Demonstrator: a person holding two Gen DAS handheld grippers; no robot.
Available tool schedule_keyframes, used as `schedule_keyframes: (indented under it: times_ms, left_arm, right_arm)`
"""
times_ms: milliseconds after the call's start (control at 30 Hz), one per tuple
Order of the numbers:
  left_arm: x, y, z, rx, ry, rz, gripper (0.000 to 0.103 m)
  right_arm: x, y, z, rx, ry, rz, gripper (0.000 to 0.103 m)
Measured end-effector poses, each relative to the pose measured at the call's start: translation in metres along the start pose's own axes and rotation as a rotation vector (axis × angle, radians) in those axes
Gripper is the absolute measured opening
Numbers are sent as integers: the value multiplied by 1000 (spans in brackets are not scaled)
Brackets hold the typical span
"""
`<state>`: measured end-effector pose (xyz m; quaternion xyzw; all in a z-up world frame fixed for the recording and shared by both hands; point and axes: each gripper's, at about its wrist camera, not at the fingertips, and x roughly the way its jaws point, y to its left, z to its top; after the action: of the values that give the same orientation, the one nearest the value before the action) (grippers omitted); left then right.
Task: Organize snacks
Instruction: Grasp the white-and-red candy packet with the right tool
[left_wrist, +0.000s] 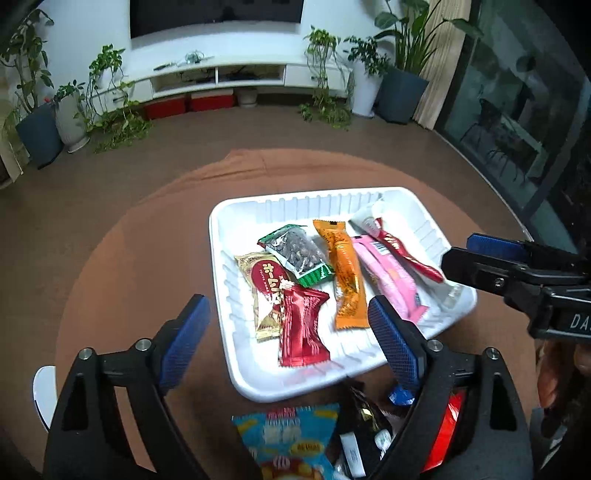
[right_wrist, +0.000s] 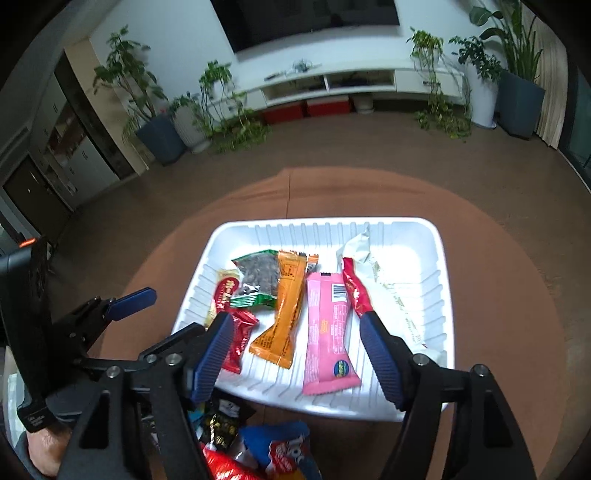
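Observation:
A white ribbed tray (left_wrist: 243, 384) (right_wrist: 424, 229) sits on a round brown table and holds several snack packs: a red wrapper (left_wrist: 303, 328) (right_wrist: 240, 339), a gold and red pack (left_wrist: 264, 291), a green nut bag (left_wrist: 299, 258) (right_wrist: 258, 280), an orange bar (left_wrist: 347, 280) (right_wrist: 284, 317), a pink bar (left_wrist: 388, 280) (right_wrist: 328, 332) and a white and red pack (left_wrist: 399, 251) (right_wrist: 388, 291). My left gripper (left_wrist: 288, 339) is open and empty over the tray's near left part. My right gripper (right_wrist: 295, 354) is open and empty over the tray's near edge.
Loose snacks lie on the table in front of the tray: a blue bag (left_wrist: 291, 439) (right_wrist: 280, 450), a black pack (left_wrist: 365, 428) (right_wrist: 225, 421) and a red pack (left_wrist: 447, 432) (right_wrist: 225, 469). The right gripper also shows in the left wrist view (left_wrist: 491, 258), the left one in the right wrist view (right_wrist: 122, 299).

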<state>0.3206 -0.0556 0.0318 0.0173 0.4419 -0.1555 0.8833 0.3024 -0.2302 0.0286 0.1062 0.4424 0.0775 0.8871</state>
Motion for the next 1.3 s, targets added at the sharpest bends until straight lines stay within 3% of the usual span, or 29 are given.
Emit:
schedule_keyframes:
  times_ms: [200, 367, 600, 767, 867, 1000, 1233, 1300]
  left_arm:
    - [-44, 2, -28, -1, -39, 6, 94]
    - [-65, 10, -73, -37, -29, 0, 101]
    - [-82, 10, -151, -38, -18, 20, 102]
    - [-91, 18, -199, -174, 44, 17, 102]
    - [-101, 20, -223, -226, 30, 9, 102]
    - [-107, 16, -239, -215, 38, 16, 102]
    - [-118, 11, -244, -197, 18, 10, 102]
    - [-120, 9, -239, -189, 12, 10, 101]
  right_arm:
    - [-43, -3, -39, 5, -81, 18, 78]
    - [-67, -4, -87, 15, -97, 37, 82]
    - [-76, 4, -170, 54, -31, 51, 82]
    - [-66, 15, -208, 51, 36, 32, 75]
    - [-53, 24, -216, 35, 87, 11, 64]
    - [-45, 39, -215, -11, 97, -22, 63]
    - [-25, 55, -214, -75, 118, -90, 57]
    - [-22, 57, -213, -91, 119, -114, 51]
